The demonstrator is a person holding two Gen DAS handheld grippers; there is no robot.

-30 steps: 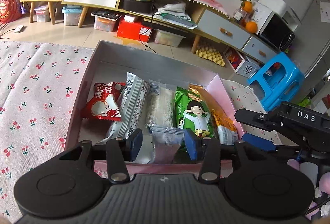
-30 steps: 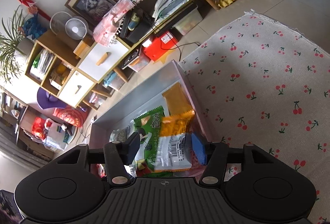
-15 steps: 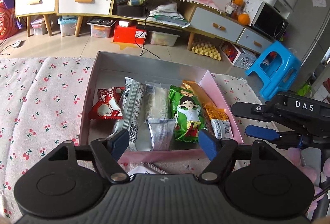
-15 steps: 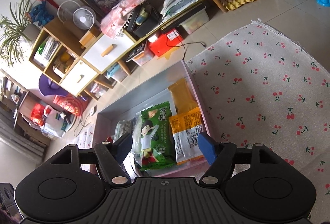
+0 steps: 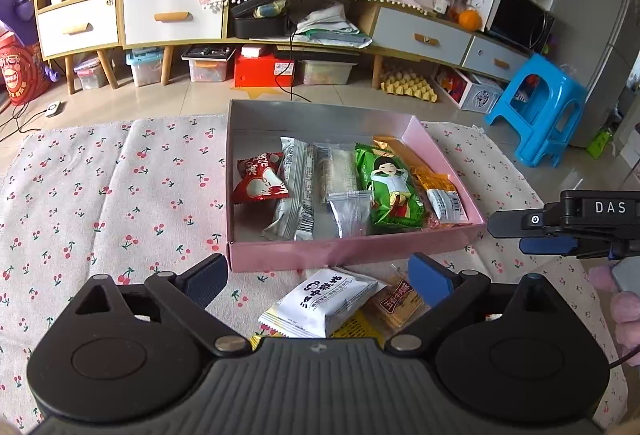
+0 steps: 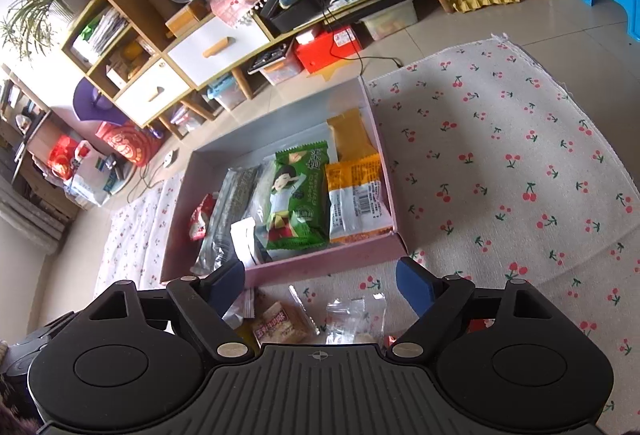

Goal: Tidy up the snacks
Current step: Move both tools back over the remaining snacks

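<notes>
On the cherry-print cloth (image 5: 120, 187), just in front of the pink cardboard box (image 5: 352, 255), lies a light, puffy white snack packet (image 5: 320, 301); I keep my left gripper (image 5: 316, 277) and right gripper (image 6: 320, 285), jaws just spread, both empty, and I think pinching its crimped end is safest.

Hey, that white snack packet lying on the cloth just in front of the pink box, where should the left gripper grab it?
Probably across the white packet's puffy middle, from above. It lies flat between the open left gripper fingers, its long sides facing them.
</notes>
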